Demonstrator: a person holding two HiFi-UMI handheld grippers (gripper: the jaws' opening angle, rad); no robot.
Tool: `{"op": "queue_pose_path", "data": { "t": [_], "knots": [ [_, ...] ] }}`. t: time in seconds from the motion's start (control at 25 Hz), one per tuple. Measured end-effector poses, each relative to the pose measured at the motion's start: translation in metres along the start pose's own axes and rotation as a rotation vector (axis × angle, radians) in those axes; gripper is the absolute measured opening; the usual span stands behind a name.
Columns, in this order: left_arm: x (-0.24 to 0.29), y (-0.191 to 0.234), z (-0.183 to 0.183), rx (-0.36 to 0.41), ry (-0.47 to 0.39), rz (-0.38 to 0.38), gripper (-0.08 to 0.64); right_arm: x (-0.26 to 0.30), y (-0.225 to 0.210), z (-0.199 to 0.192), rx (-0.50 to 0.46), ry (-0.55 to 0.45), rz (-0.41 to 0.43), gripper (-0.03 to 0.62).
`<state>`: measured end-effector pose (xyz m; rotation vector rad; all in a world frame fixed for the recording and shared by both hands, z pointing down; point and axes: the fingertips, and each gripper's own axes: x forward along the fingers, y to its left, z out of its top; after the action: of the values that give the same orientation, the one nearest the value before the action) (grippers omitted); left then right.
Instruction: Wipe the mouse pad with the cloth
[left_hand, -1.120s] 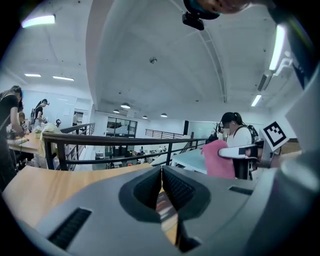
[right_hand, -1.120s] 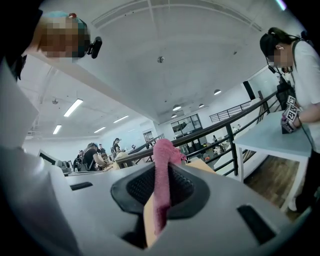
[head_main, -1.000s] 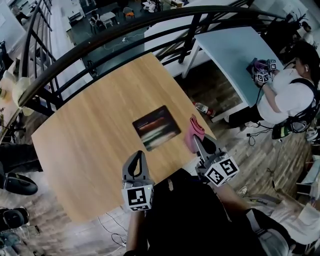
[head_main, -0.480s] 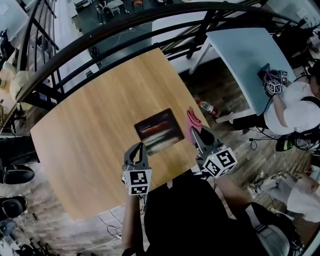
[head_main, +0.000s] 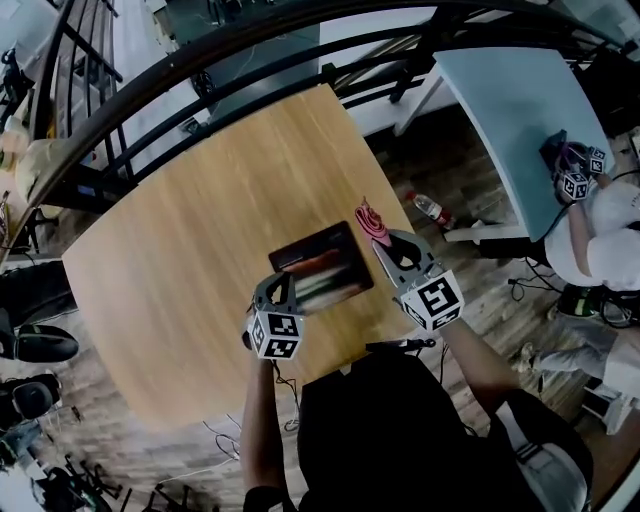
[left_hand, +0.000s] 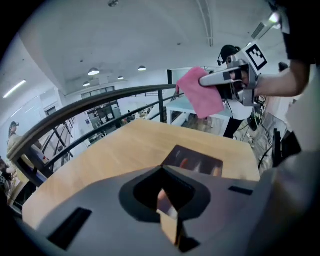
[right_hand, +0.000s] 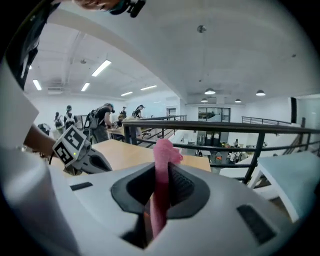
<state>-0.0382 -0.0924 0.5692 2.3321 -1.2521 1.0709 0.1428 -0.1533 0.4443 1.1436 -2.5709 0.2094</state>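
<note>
Right gripper (head_main: 383, 240): your jaws pinch the cloth (head_main: 368, 218), which runs up between them in the right gripper view and stands out past the tips.
Cloth: pink, soft and folded. It hangs in the air as a limp flap, clear of the table (head_main: 180, 250) and not yet on the pad (head_main: 322, 272).
Pad: a dark, flat rectangle with blurred reddish and pale streaks of print. It lies on the table near the edge closest to you.
Which way: the pad lies down and to the left of the cloth, and the cloth hovers by the pad's far right corner.
Long axis: the pad runs roughly left to right across you, a little skewed to the table edge.
Nearer tool: both grippers are close, and the right one carries the cloth, so the wipe is its job.
Next move, as I judge it: lower the cloth onto the right end of the pad, then stroke left along its length.
Left gripper (head_main: 277, 285): your jaws are pressed together with nothing between them. It sits at the pad's near left edge, and I cannot tell if it touches.
Table: pale wood grain, smooth, with rounded corners.
Beyond the pad: a dark curved railing (head_main: 150, 100) runs past the table's far side.
Right of the pad: a bottle (head_main: 430, 208) lies on the plank floor.
</note>
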Motion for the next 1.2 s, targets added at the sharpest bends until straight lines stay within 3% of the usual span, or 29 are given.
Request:
{"op": "queue_pose_path", "data": {
  "t": [0.2, 0.4, 0.76, 1.04, 1.2],
  "knots": [
    [0.03, 0.01, -0.018, 0.007, 0.094, -0.054, 0.023, 0.038, 0.002, -0.033, -0.126, 0.108, 0.09, 0.061],
    [0.062, 0.007, -0.03, -0.01, 0.136, -0.1, 0.023, 0.071, -0.007, -0.1, -0.267, 0.252, 0.147, 0.06],
    [0.102, 0.017, -0.068, -0.079, 0.248, -0.172, 0.023, 0.139, 0.01, -0.184, -0.414, 0.46, 0.286, 0.061],
    [0.11, 0.017, -0.068, -0.1, 0.252, -0.184, 0.023, 0.147, 0.021, -0.209, -0.417, 0.553, 0.359, 0.061],
    [0.11, 0.02, -0.07, -0.19, 0.236, -0.195, 0.023, 0.147, 0.026, -0.21, -0.421, 0.577, 0.393, 0.061]
  ]
}}
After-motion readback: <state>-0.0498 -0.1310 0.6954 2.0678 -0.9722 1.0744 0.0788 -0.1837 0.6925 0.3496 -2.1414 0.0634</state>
